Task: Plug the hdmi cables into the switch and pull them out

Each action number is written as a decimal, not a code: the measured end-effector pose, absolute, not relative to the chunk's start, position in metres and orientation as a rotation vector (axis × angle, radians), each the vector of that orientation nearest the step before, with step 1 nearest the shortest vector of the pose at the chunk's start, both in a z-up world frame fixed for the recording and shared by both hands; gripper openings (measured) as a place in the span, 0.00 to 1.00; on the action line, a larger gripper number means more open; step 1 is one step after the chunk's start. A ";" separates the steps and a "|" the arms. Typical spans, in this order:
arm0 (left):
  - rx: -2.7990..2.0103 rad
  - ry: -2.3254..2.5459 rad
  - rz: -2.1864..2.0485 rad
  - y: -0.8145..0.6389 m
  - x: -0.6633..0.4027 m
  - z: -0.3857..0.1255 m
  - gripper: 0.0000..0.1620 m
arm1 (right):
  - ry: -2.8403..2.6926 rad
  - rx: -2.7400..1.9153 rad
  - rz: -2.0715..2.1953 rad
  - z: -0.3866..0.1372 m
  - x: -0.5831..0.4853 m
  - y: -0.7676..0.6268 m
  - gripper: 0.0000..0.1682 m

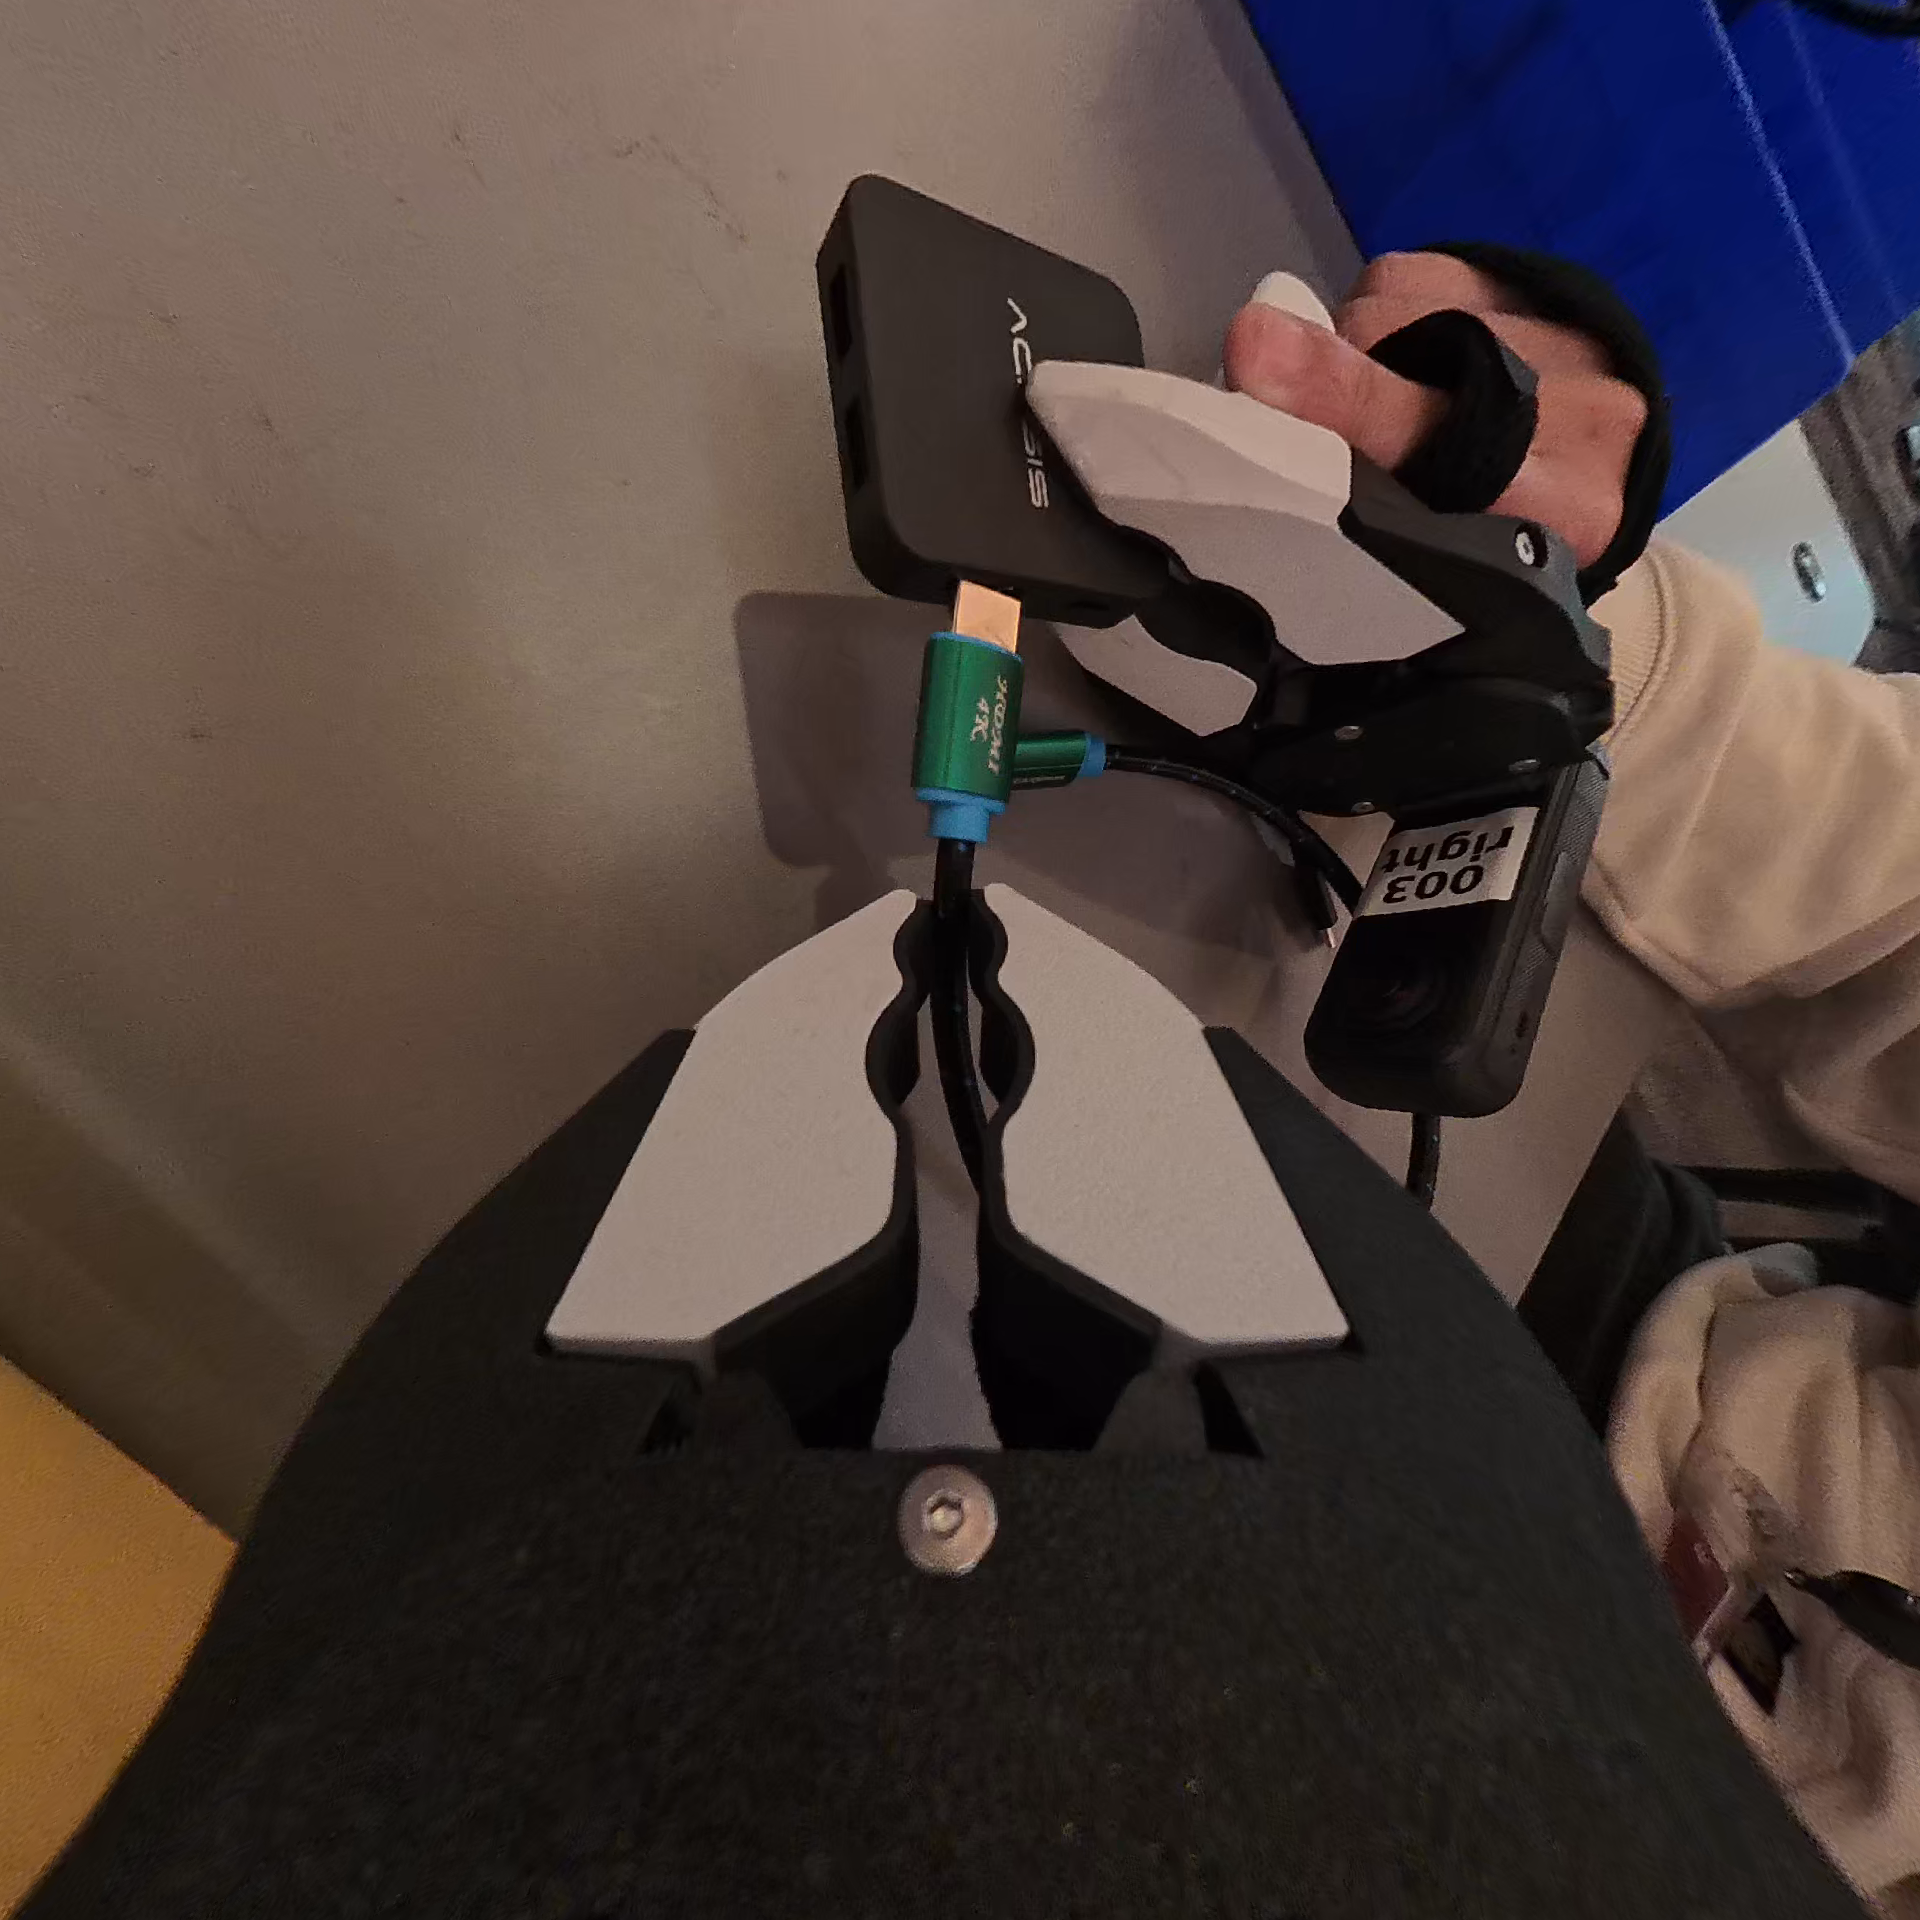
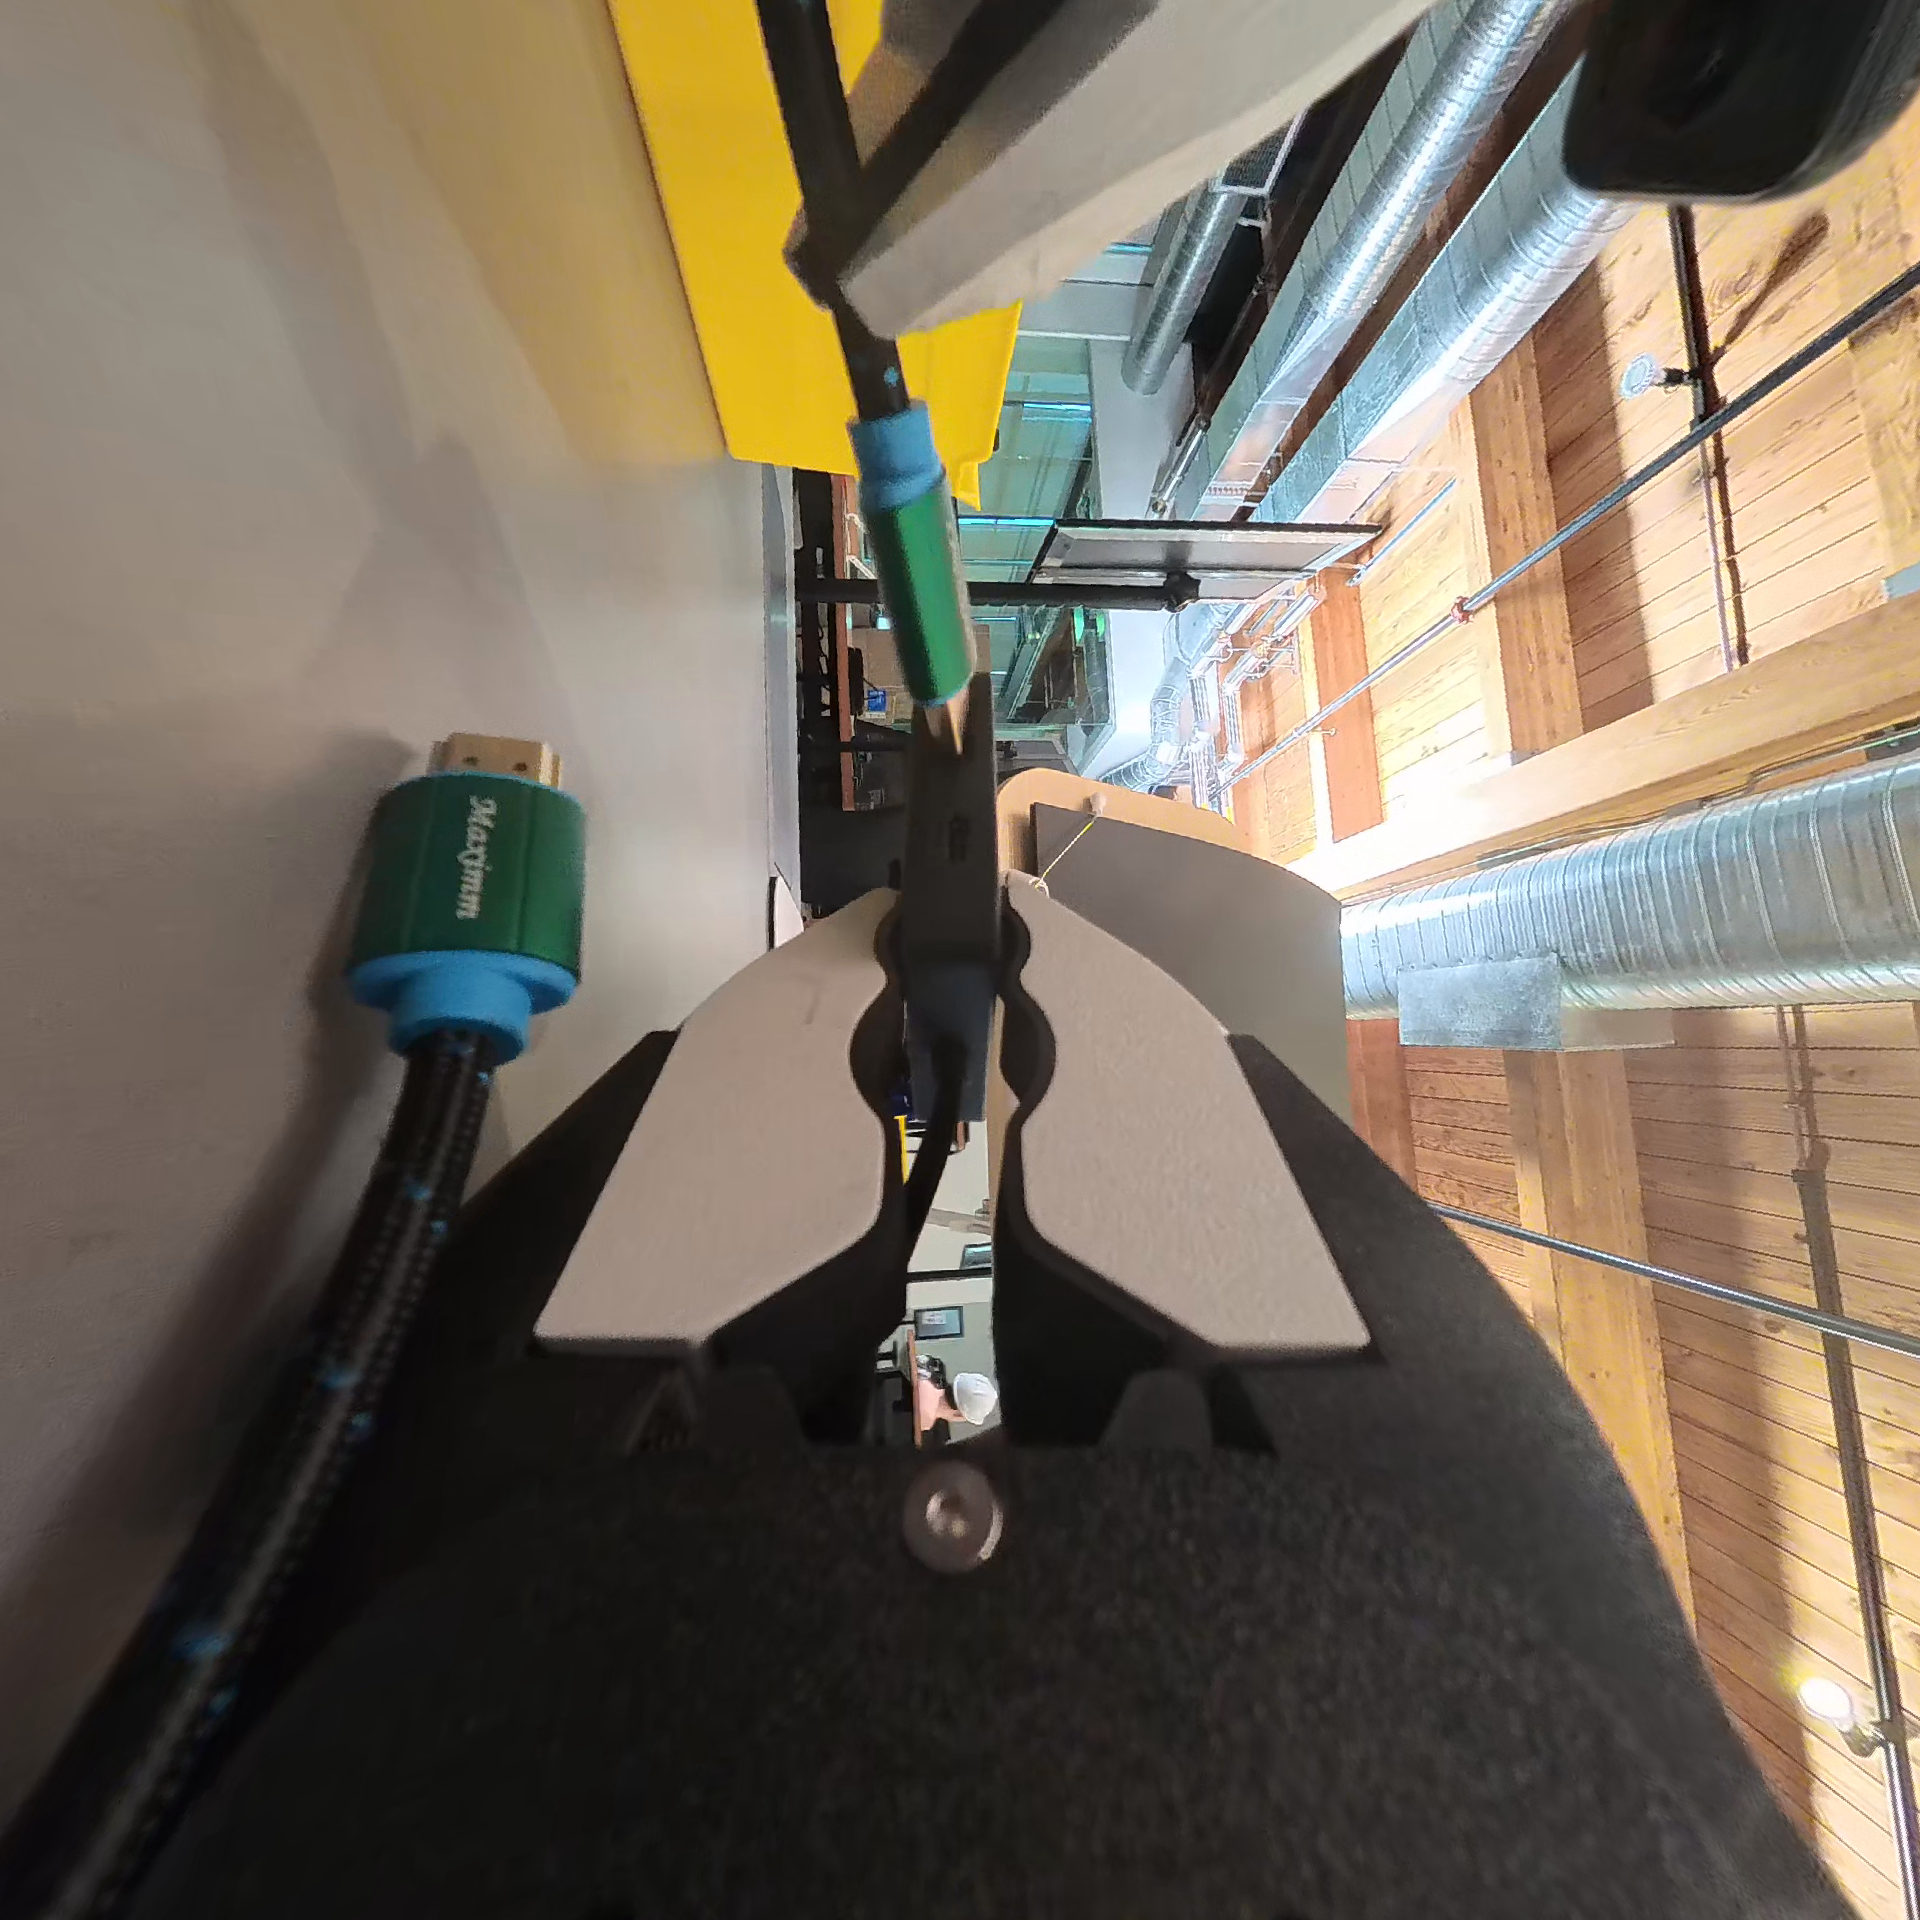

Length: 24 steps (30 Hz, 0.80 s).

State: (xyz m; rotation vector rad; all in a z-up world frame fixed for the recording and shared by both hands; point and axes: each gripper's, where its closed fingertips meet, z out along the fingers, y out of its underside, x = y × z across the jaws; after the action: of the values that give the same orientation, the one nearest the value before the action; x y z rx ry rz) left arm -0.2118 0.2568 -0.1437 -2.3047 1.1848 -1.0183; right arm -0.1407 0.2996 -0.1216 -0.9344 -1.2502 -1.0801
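- The left claw (image 1: 948,899) is pinching the black braided cable (image 1: 951,1029) just behind its green plug (image 1: 964,732); the jaws are sitting narrow around the cord, whose lower run is disappearing behind the claw's black body.
- That green plug's gold tip is sitting partly inside a port on the bottom edge of the black switch (image 1: 951,400), with some bare metal showing.
- The right claw (image 2: 948,904) is clamping the switch (image 2: 948,852) edge-on between its pale fingers (image 2: 790,1122); in the right wrist view only a thin dark sliver of the switch is showing.
- In the left wrist view, a hand (image 1: 1455,384) in a black strap is holding that claw, and its finger is covering part of the switch's top face.
- A second green plug (image 2: 468,883) is lying unplugged on the pale counter (image 2: 208,520), its cable running out of frame.
- The background in the right wrist view is appearing sideways, so the counter's edge is hard to trace.
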 end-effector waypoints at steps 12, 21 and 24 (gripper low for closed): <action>-2.341 1.053 -1.240 0.258 -0.210 -0.144 0.04 | -1.252 -0.922 -1.095 -0.122 -0.142 0.299 0.08; -2.184 1.140 -1.042 0.261 -0.205 -0.138 0.04 | -1.207 -0.921 -1.082 -0.115 -0.141 0.295 0.08; -2.024 1.288 -0.822 0.262 -0.204 -0.133 0.03 | -1.206 -0.935 -1.080 -0.116 -0.138 0.296 0.08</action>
State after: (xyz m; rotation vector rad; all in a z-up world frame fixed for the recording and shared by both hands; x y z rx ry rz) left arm -0.2037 0.2623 -0.1334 -2.0237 1.2879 -0.8222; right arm -0.1382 0.2958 -0.1162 -0.9353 -1.2062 -1.0798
